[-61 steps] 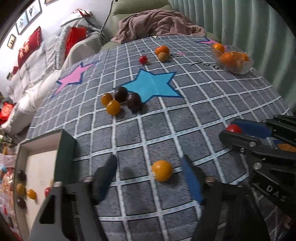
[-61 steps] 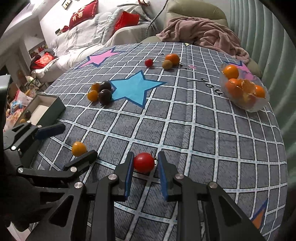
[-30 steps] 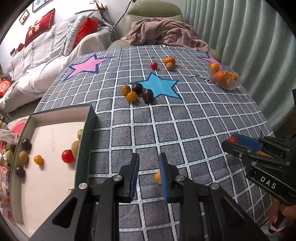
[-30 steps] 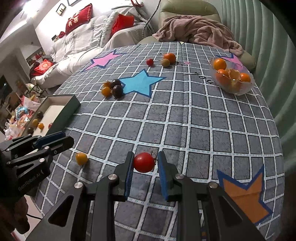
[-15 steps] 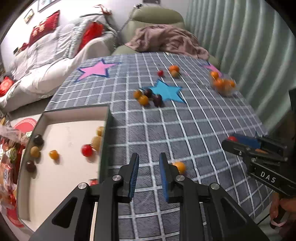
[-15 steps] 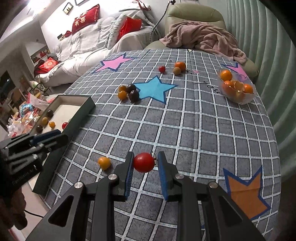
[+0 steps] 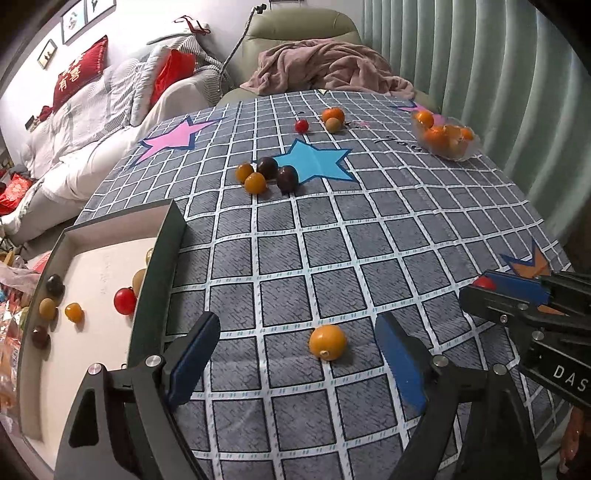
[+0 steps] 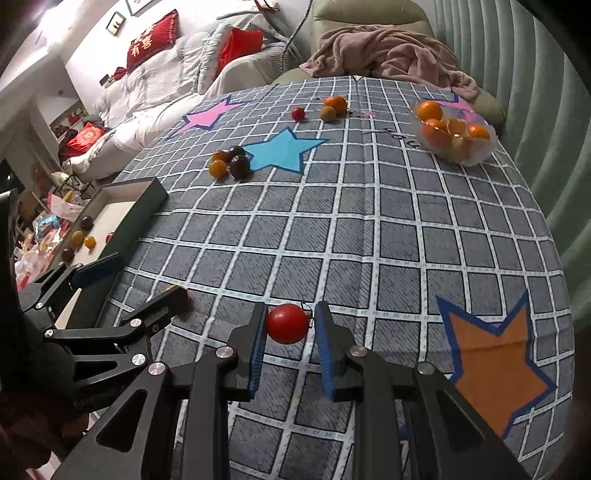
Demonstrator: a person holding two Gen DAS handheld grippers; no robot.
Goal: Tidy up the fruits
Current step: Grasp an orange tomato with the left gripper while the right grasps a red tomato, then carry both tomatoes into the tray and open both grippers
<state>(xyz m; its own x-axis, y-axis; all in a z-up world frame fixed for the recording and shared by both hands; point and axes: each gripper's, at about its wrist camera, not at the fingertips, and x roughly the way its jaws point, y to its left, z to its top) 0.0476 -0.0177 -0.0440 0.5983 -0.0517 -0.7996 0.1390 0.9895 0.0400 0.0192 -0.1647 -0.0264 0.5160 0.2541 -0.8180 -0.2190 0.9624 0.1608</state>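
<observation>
From my feed, the table's grey checked cloth [image 7: 332, 229] carried coloured stars. At twelve o'clock sat an olive armchair [image 7: 303, 22] under a crumpled pink blanket [image 7: 328, 70]. At ten o'clock, a white sofa [image 7: 92, 122] held red cushions [image 7: 79, 75]; at two o'clock hung pale green curtains [image 7: 480, 74].

Left wrist view sits low over the near edge of the desk [image 7: 369, 229], looking forward along the left tool [image 7: 295, 354] toward the sofa and curtain, the box [image 7: 159, 258] close on its left. Right wrist view rides just to its right, a little higher, facing the same way past the right tool [image 8: 290, 328]. Both share the blue star [image 7: 314, 162], the fruit bowl [image 8: 454, 136] and each other's tool at the frame edges.
</observation>
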